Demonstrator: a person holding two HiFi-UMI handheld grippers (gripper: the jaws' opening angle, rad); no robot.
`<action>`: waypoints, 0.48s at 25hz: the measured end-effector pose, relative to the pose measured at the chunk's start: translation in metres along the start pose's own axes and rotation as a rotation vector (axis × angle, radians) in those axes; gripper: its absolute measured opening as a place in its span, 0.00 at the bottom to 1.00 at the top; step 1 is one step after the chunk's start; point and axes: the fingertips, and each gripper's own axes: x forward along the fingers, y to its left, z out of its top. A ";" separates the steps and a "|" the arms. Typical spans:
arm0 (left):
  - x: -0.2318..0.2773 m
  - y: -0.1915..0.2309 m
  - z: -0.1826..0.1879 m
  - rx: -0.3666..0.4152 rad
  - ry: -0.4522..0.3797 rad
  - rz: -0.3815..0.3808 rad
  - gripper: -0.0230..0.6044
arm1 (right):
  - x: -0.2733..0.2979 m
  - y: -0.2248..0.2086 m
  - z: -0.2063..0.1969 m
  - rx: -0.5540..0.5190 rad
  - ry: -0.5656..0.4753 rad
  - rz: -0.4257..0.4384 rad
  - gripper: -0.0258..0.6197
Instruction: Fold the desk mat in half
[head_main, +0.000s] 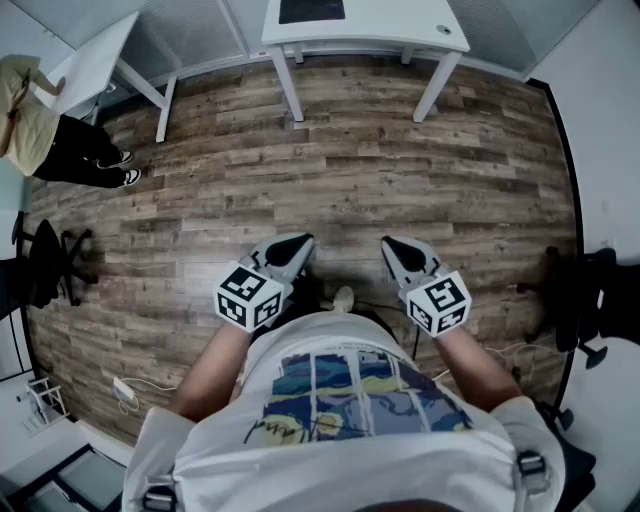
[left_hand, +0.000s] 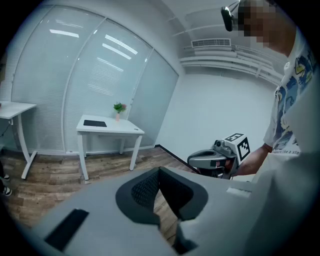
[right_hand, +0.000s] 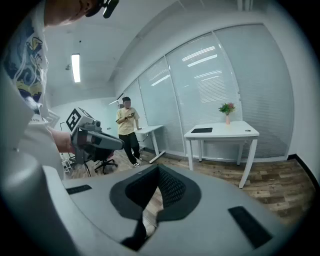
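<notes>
- Dark and flat, the desk mat (head_main: 311, 10) is seen on the white table (head_main: 400, 30) at the far side of the room. It is laid on the left part of the tabletop, with a small potted plant (left_hand: 118, 107) set behind it near the back edge.
- A stretch of wood-plank floor (head_main: 340, 170) is left between that table and the 2 grippers, so the mat is well apart from both, straight ahead.
- The left gripper (head_main: 292, 250) is held low in front of the torso. Its jaws are brought fully together and nothing is pinched between them; only floor is seen through the gap behind the tips.
- The right gripper (head_main: 402, 252) is held beside it at the same height, with its jaws likewise closed tip to tip and empty.
- Both grippers are pointed towards the table.
- The mat's long axis appears to run along the table's long edge, across the line of approach. A fold in half would therefore be made by carrying 1 short end over to the other.
- The mat is placed a little left of the midline between the grippers, so the left gripper is judged slightly the nearer.
- The fold is judged not yet begun: the table must be reached first and the jaws opened.
- A person in a yellow top (head_main: 20, 110) is seen at a 2nd white table (head_main: 95, 55) far to the left, well clear of that path.
</notes>
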 end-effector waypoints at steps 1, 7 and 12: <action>0.003 -0.002 0.001 0.001 0.002 -0.001 0.04 | -0.002 -0.003 0.001 0.002 -0.002 -0.002 0.04; 0.032 -0.002 0.012 -0.002 -0.002 -0.011 0.04 | -0.006 -0.030 0.009 -0.004 -0.013 -0.011 0.04; 0.060 0.023 0.032 -0.023 -0.028 -0.045 0.04 | 0.019 -0.053 0.016 -0.007 0.038 0.011 0.04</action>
